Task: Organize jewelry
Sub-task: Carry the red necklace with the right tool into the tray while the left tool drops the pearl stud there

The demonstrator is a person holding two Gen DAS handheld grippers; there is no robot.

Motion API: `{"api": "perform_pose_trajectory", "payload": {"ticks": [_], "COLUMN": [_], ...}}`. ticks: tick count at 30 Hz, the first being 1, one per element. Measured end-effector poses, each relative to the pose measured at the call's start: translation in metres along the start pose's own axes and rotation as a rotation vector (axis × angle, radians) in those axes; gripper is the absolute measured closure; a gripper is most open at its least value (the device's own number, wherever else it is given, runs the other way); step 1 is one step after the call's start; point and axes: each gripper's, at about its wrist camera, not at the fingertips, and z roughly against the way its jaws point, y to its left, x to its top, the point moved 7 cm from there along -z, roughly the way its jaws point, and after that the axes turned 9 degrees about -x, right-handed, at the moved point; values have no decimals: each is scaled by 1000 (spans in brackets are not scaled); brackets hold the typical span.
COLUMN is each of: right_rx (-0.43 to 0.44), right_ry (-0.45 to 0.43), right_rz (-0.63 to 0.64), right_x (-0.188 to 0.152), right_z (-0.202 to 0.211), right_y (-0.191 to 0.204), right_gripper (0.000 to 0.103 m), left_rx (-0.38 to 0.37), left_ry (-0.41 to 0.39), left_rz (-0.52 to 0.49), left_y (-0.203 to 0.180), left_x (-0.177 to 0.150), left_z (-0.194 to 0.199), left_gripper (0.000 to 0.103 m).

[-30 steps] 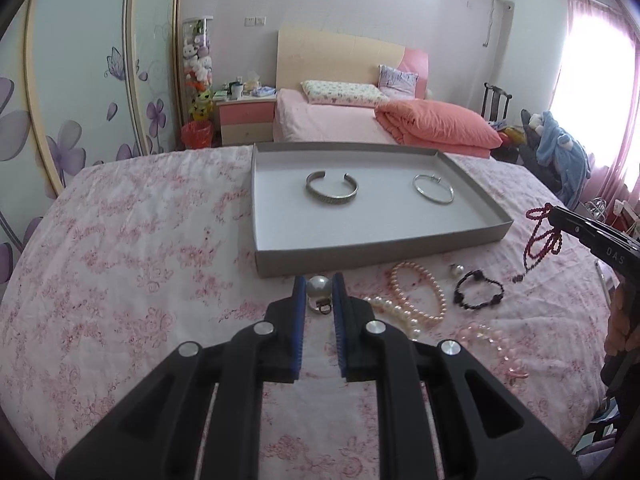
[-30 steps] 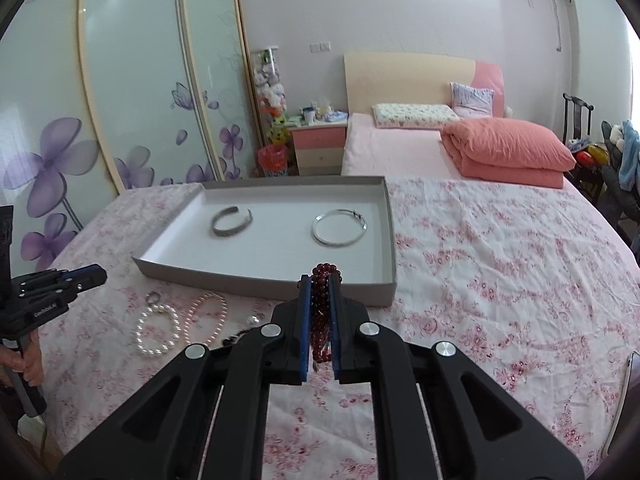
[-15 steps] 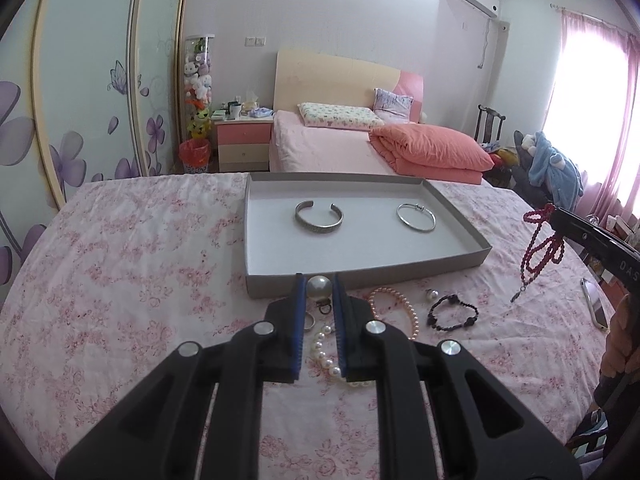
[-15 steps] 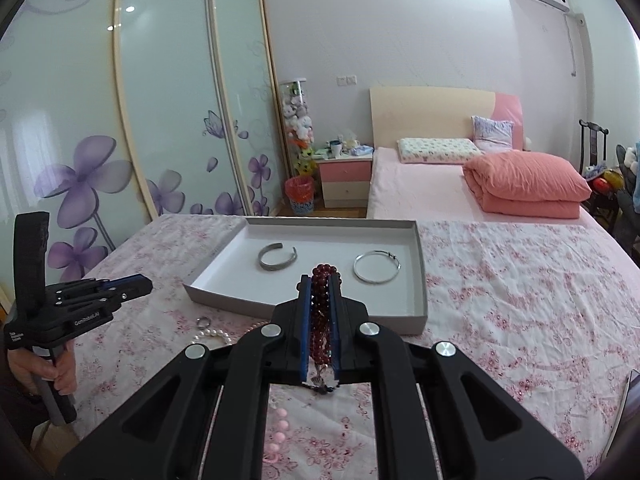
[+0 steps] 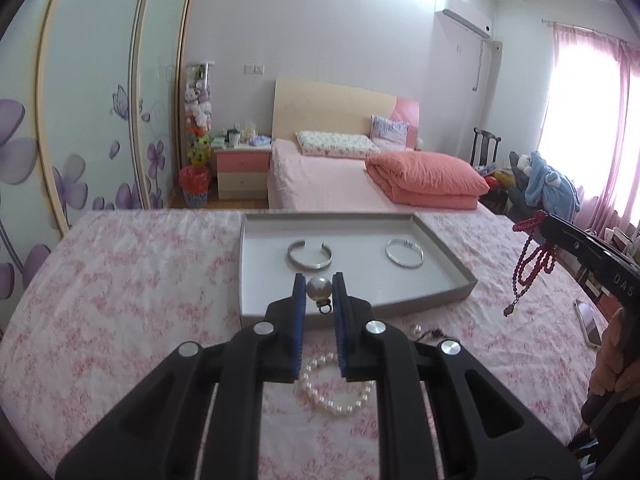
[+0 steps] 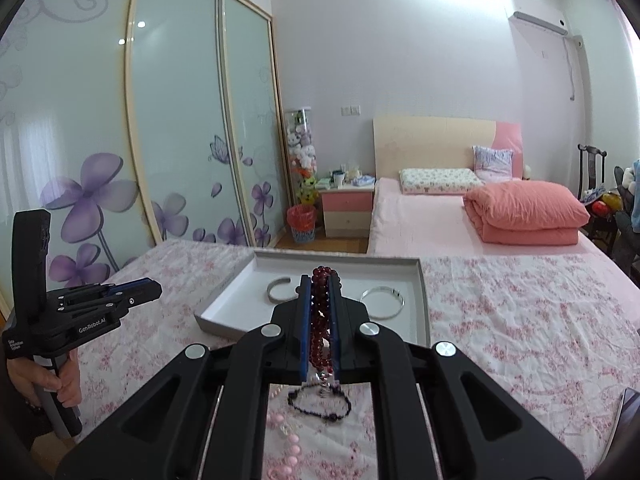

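Evidently you were carrying two pieces toward the grey tray point(image 5: 444, 280), which lay on the flowered bedspread point(image 5: 120, 280) with a cuff bangle point(image 5: 310, 255) and a thin bangle point(image 5: 404, 253) already in it. Your left gripper point(image 5: 319, 286) was nearly closed, pinching a large pearl pendant point(image 5: 318, 288) between its pads, level with the tray's near wall. Your right gripper point(image 6: 320, 300) was fully closed on a dark red bead string point(image 6: 320, 312), whose loops hung below. To finish well, each piece needed to clear the tray wall and go down apart from the bangles. A white pearl bracelet point(image 5: 334, 392) remained on the spread.
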Motion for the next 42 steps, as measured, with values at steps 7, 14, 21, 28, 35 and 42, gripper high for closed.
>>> {"api": "perform_pose_trajectory", "payload": {"ticks": [7, 14, 21, 28, 35, 42], "right_rx": [-37, -55, -86, -88, -97, -116], "right_ry": [-83, -112, -103, -37, 73, 149], "right_rz": [17, 14, 1, -34, -75, -76], "right_x": [18, 24, 29, 29, 14, -3], "right_z": [-8, -16, -40, -87, -138, -171], "right_y": [8, 9, 5, -5, -15, -21], "right_gripper": [94, 94, 94, 94, 94, 94], "left_rx": [39, 68, 107, 125, 100, 102], "left_ry": [-67, -88, -84, -29, 42, 71], "left_rz": [-31, -40, -28, -7, 32, -2], "left_y": [-12, -13, -5, 12, 28, 25], "left_x": [21, 33, 40, 42, 36, 36], "left_z": [-5, -18, -46, -92, -138, -166], "left_gripper": [89, 89, 89, 89, 89, 89]}}
